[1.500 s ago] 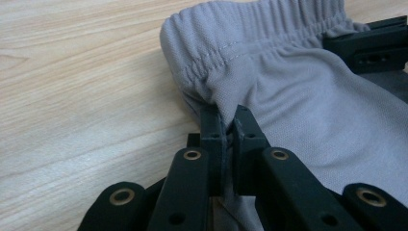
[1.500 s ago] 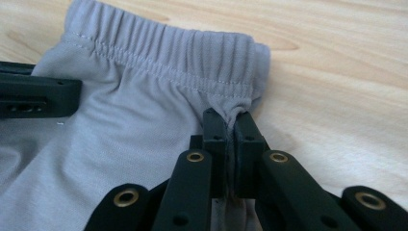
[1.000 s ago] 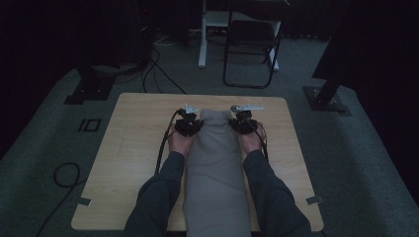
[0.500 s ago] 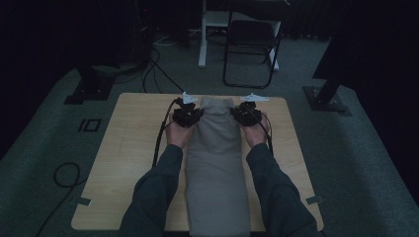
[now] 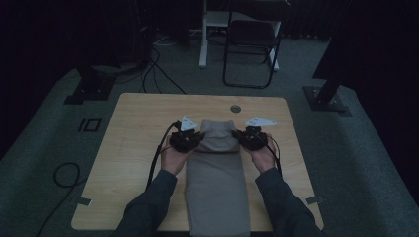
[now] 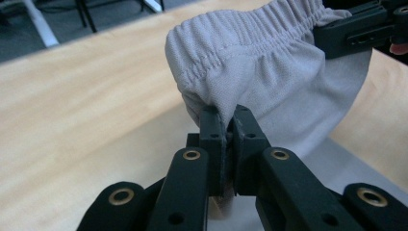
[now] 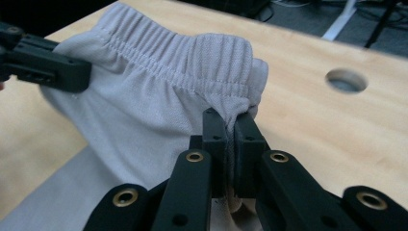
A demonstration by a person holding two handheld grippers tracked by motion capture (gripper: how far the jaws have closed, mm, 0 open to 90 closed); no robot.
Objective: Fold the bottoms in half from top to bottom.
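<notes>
Wooden table (image 5: 138,148) in dark room, grey trousers (image 5: 217,182) lying mid-table lengthwise, left gripper (image 6: 226,127) and right gripper (image 7: 230,126) each clamped on a waistband corner, lifted mid-fold; next likely carry waistband near, lay flat, release.

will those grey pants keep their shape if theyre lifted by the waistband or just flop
Probably flop: the grey pants are soft knit, and the elastic waistband already sags between the left gripper and right gripper. Likely light, since small pinches hold it.
</notes>
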